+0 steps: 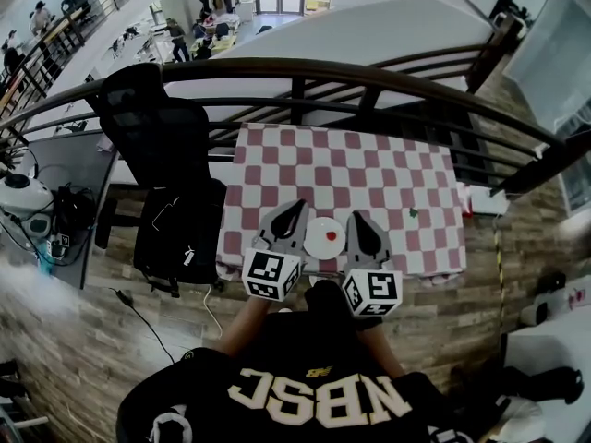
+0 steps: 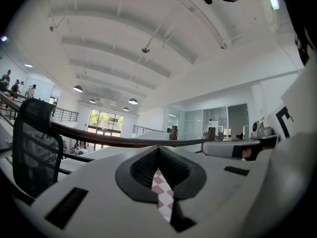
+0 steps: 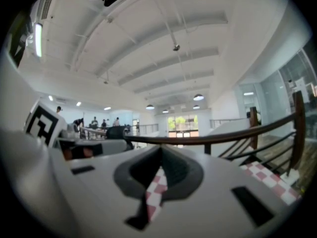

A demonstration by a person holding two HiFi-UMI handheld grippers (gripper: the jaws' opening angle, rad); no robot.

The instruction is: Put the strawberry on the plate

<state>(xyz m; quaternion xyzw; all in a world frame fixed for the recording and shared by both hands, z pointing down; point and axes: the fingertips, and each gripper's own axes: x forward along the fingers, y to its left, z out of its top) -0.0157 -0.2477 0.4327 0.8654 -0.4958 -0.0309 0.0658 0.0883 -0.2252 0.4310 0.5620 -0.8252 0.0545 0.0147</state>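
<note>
- The table [image 1: 369, 178] stands lengthwise against a dark curved railing, on a floor of brick-patterned tiles.
- A cloth [image 1: 277, 169] of red and white checks covers the whole top and hangs a little over the near edge.
- A round white plate [image 1: 317, 246] sits on the cloth at the near edge, about midway along it — a small red thing [image 1: 331, 237] lies on it, right of its middle.
- A small red-and-green thing [image 1: 413, 213] lies straight on the cloth toward the right end, well apart from the plate — too small to tell what it is.
- The far half of the cloth shows only its checks.
</note>
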